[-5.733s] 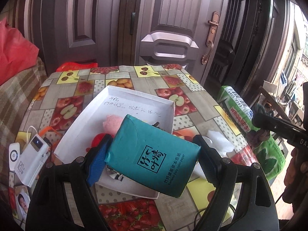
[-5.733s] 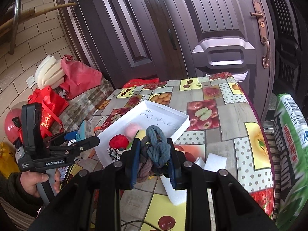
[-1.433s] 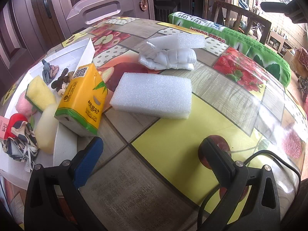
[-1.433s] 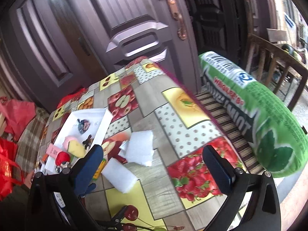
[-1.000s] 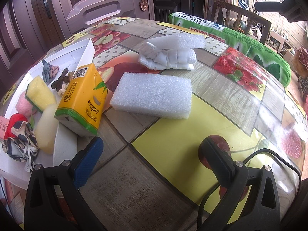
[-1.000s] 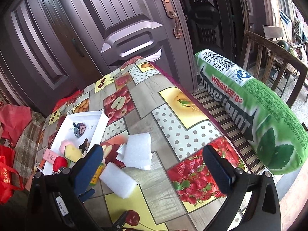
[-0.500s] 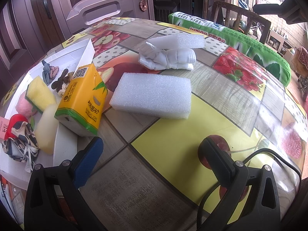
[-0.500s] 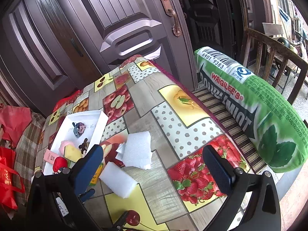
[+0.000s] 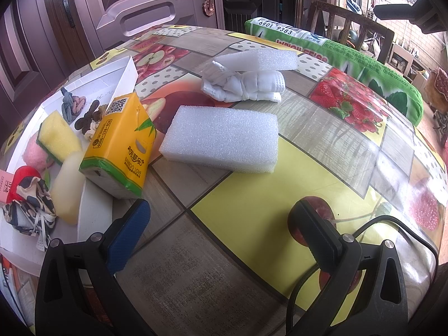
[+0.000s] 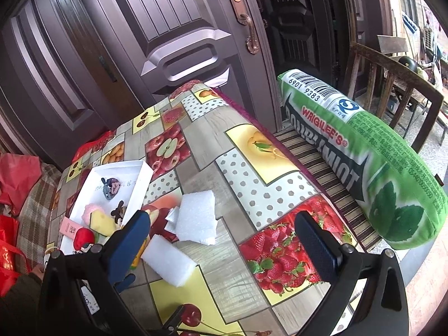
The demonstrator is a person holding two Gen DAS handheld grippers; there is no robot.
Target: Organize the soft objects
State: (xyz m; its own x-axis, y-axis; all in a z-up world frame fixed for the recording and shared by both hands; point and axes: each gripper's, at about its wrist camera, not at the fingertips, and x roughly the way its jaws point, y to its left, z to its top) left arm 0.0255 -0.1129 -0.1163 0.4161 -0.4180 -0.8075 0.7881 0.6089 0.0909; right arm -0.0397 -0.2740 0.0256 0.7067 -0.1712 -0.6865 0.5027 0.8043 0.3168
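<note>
Lying flat, white foam block (image 9: 221, 138) beside yellow tissue pack (image 9: 120, 145).

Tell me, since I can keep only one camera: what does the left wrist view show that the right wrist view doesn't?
Only the left wrist view shows the yellow tissue pack's printed face and the rolled white cloth. Only the right wrist view shows the red bags beside the table. Both show the white tray, foam blocks and green pillow. Both tools, left and right, are open.
</note>
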